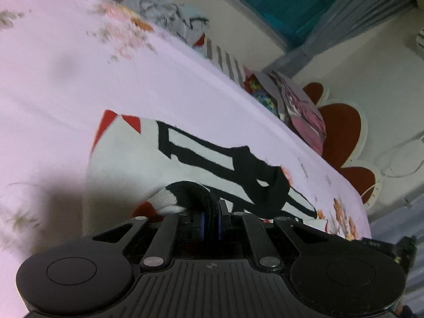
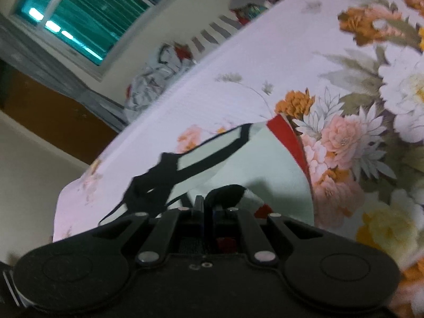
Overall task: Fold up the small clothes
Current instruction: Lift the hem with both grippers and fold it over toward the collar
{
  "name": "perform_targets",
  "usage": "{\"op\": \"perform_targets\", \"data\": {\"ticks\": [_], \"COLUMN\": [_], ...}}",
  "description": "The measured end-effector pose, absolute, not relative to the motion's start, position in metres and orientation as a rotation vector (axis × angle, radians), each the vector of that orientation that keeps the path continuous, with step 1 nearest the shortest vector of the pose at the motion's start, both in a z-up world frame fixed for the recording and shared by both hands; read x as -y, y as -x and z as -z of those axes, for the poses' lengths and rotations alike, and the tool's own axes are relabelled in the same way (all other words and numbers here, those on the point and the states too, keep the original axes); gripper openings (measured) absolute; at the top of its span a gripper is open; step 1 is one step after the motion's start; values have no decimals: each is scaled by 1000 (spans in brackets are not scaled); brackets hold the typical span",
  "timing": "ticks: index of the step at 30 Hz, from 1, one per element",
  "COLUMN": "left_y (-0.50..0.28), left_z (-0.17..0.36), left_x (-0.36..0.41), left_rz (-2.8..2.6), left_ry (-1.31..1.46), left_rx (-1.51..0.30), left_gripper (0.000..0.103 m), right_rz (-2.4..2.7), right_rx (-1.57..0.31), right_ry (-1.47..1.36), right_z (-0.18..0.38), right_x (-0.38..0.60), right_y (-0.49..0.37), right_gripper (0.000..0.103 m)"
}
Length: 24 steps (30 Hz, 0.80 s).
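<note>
1. A small white shirt [image 1: 148, 159] with black lines and red bits lies on a flowery bed sheet [image 1: 66, 79]. It fills the middle of the left wrist picture.
2. The left gripper [image 1: 211, 213] sits at the bottom middle. It is clenched on a black edge of the shirt, which bunches up between its pads.
3. In the right wrist picture, the right gripper [image 2: 208, 210] is at the bottom middle too. It is pinched on another bit of the shirt [image 2: 254, 164], which spreads up and to the right from it.
4. So both grippers hold the near edge of the shirt. The rest of it lies on the sheet just past them.
5. I think the fold is only part done. The held edge is lifted, but it is not laid flat yet.
6. A pile of other clothes [image 1: 169, 16] waits at the far side of the bed, in the upper middle. They look unfolded, so much work is left.
</note>
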<state>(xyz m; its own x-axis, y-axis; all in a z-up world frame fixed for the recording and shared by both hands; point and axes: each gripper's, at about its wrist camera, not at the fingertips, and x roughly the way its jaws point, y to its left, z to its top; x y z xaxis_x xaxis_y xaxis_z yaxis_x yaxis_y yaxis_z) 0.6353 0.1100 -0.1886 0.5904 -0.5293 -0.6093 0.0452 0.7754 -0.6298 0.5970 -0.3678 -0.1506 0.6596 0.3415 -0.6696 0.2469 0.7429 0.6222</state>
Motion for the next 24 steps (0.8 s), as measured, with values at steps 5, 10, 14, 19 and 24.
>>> {"op": "perform_targets", "data": {"ticks": [5, 10, 14, 19, 24], "left_y": [-648, -646, -651, -665, -674], "left_z": [192, 178, 170, 172, 182], "left_x": [-105, -103, -107, -87, -54], "left_rz": [433, 425, 404, 369, 320], "left_ry": [628, 555, 503, 290, -19], "left_rx": [-858, -752, -733, -794, -884], "left_gripper": [27, 83, 82, 72, 45], "right_rz": [-26, 16, -26, -59, -66], "right_rx": [-811, -661, -660, -768, -869], "right_ry": [-821, -879, -773, -486, -196], "right_z": [166, 158, 141, 137, 151], "right_x": [374, 385, 386, 354, 321], "right_y": [-613, -600, -591, -599, -610], "right_gripper": [20, 43, 41, 40, 35]}}
